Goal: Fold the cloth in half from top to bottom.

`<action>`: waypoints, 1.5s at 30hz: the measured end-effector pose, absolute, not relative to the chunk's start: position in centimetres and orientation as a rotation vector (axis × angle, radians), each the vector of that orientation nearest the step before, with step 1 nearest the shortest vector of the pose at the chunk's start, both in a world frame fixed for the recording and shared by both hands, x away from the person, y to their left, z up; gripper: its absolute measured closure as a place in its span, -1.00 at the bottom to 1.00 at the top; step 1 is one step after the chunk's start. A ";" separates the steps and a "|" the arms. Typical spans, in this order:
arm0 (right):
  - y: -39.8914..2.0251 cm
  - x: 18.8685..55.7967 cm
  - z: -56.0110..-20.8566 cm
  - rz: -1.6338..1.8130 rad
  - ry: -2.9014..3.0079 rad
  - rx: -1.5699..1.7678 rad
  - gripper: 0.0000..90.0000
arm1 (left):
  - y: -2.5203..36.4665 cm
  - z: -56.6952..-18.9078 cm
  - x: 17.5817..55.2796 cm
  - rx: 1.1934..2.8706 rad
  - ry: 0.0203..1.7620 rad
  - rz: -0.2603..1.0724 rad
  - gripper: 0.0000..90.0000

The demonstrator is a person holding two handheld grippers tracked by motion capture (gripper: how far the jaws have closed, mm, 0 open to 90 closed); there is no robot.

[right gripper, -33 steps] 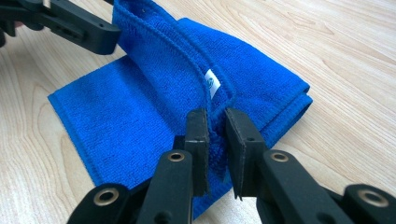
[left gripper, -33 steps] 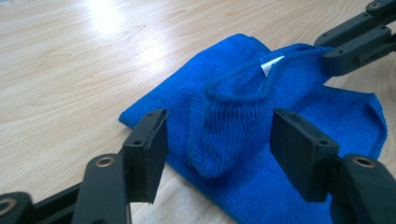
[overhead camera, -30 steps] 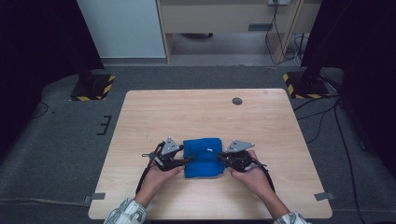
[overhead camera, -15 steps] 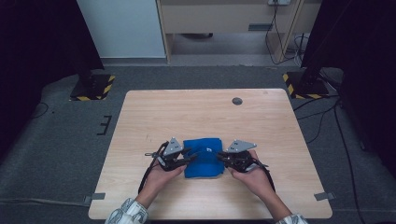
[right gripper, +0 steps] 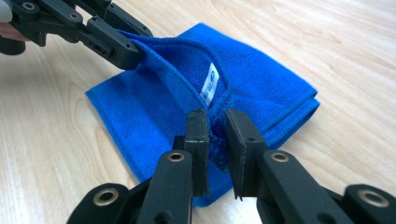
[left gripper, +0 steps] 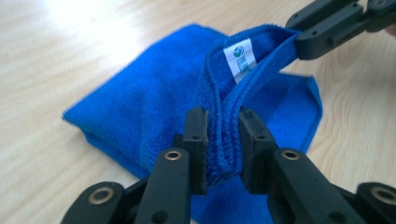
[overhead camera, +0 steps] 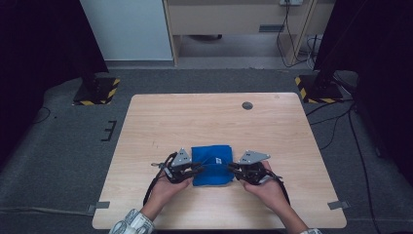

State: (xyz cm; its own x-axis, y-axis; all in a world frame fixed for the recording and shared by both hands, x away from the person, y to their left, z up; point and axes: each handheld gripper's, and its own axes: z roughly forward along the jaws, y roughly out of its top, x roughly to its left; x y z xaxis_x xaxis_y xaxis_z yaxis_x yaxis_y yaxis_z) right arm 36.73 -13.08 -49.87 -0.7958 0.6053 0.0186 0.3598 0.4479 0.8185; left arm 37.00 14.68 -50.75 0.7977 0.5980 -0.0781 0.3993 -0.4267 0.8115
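One blue cloth (overhead camera: 211, 165), two grippers, both biting the same raised hem!

One folded cloth lies near the front middle of the desk (overhead camera: 160, 117), and one white label (left gripper: 240, 58) is stitched on its lifted edge. The left gripper (overhead camera: 195, 168) has just been closing, and now its jaws are clamped on the bunched hem at the cloth's left end. The right gripper (overhead camera: 234, 169) is clamped on the same hem at the right end, so the edge runs off the desk between them. Against a second ago, the cloth lies in the same spot and both hands have barely shifted.
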 end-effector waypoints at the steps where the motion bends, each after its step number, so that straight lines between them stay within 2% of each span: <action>1: -13.1 36.6 -50.0 1.273 2.428 0.830 0.76 | 14.7 -50.8 36.9 2.083 0.738 0.271 0.65; 12: -13.3 35.9 -51.1 1.253 2.465 0.828 0.70 | 14.7 -51.2 36.3 2.121 0.755 0.265 0.59; 19: -13.7 35.5 -51.2 1.250 2.484 0.846 0.52 | 15.2 -51.2 35.4 2.113 0.745 0.258 0.42; 28: -14.2 35.2 -50.9 1.227 2.484 0.882 0.26 | 15.2 -51.2 34.8 2.102 0.732 0.234 0.31; 34: -14.2 35.4 -50.5 1.233 2.466 0.905 0.07 | 14.8 -51.2 34.7 2.111 0.710 0.213 0.32; 40: -14.0 36.2 -50.1 1.236 2.432 0.928 -0.01 | 14.9 -51.2 34.8 2.107 0.715 0.224 0.33; 45: -13.6 36.9 -50.0 1.247 2.412 0.944 -0.13 | 15.3 -50.8 35.1 2.052 0.746 0.244 0.12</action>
State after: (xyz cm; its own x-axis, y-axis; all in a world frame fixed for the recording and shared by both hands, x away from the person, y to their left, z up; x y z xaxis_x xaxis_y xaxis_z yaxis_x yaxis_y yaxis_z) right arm 36.92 -13.57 -50.04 -0.7528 0.6556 0.0589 0.4272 0.4184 0.8015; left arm 35.11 15.33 -50.82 0.7974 0.5932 -0.1106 0.4132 -0.4033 0.8164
